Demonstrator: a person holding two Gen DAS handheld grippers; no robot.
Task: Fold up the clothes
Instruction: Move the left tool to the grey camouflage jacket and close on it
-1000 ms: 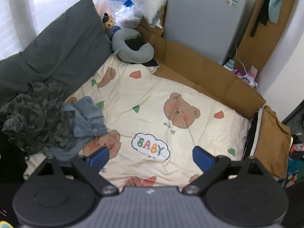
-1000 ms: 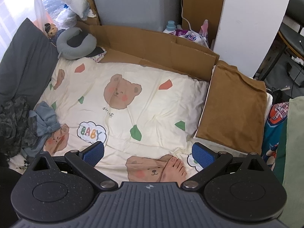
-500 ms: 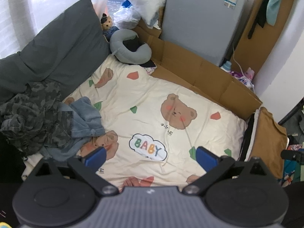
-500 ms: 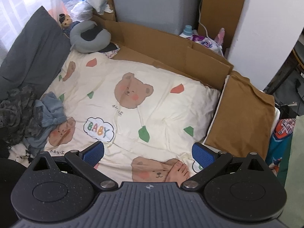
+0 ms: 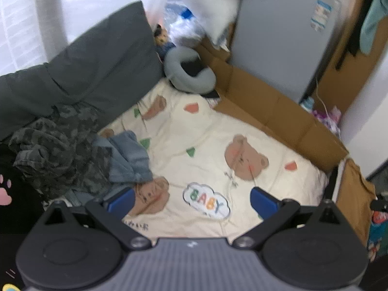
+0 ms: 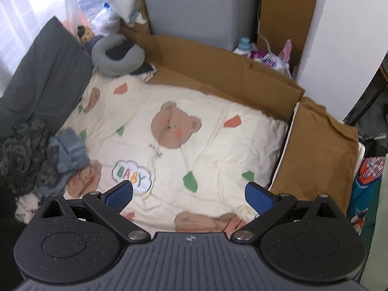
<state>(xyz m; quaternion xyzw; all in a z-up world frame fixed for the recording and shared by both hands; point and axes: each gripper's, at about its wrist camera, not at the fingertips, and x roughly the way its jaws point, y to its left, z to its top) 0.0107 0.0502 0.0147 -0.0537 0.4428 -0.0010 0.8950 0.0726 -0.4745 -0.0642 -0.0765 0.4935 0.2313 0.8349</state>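
Hovering over bed [image 6: 218,145], left tongs [image 5: 191,198] and right tongs [image 6: 189,191] spread, empty; crumpled clothes pile [image 5: 72,150] left, likely next pickup.

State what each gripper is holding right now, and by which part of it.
Nothing is held. The left gripper and the right gripper both stand open over the bear-print quilt, clear of the crumpled clothes.

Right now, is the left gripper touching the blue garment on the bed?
Apart. In the left wrist view the left gripper is open and empty above the quilt; the blue garment lies beyond its left pad, ungrasped.
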